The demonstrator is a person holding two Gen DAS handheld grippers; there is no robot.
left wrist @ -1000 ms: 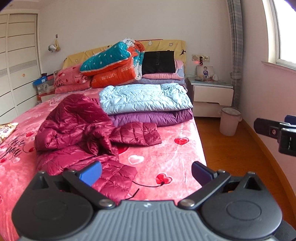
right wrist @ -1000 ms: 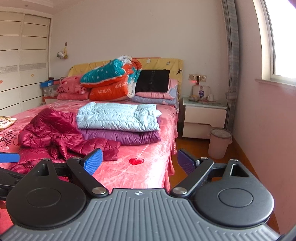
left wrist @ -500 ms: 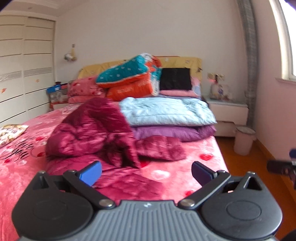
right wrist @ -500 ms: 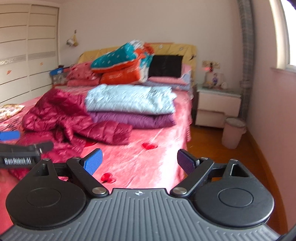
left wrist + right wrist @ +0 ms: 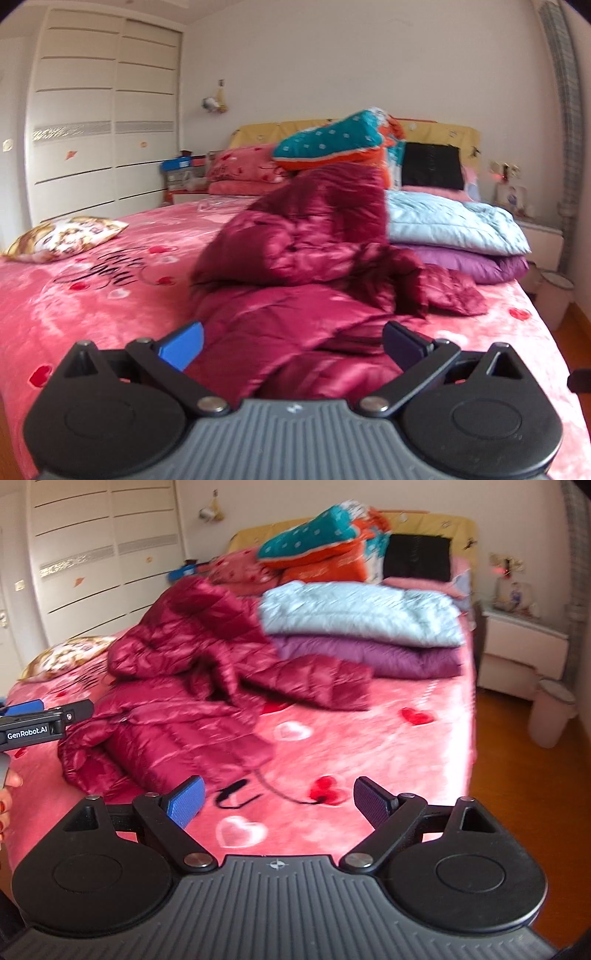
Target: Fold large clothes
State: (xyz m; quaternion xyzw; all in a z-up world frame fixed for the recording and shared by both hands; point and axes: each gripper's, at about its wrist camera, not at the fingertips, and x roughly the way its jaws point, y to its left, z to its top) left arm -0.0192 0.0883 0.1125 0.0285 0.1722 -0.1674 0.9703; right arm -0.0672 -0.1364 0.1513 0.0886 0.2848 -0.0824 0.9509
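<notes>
A dark red quilted down jacket (image 5: 314, 258) lies crumpled on the pink bed (image 5: 92, 295), one sleeve stretched to the right. It also shows in the right wrist view (image 5: 184, 686). My left gripper (image 5: 293, 345) is open and empty, low over the jacket's near hem. It appears at the left edge of the right wrist view (image 5: 44, 720). My right gripper (image 5: 279, 805) is open and empty, above the bedspread just right of the jacket, over a thin black cord (image 5: 255, 782).
Folded light blue (image 5: 362, 613) and purple (image 5: 369, 657) quilts are stacked behind the jacket, with pillows at the headboard. A patterned cushion (image 5: 62, 236) lies at the left. A white nightstand (image 5: 524, 653) and bin (image 5: 550, 712) stand right of the bed, a wardrobe (image 5: 103, 140) at the left.
Both grippers have moved forward and down toward the bed. The left now hangs right over the jacket's hem; the right has tilted down over the bedspread. Both stay open.
</notes>
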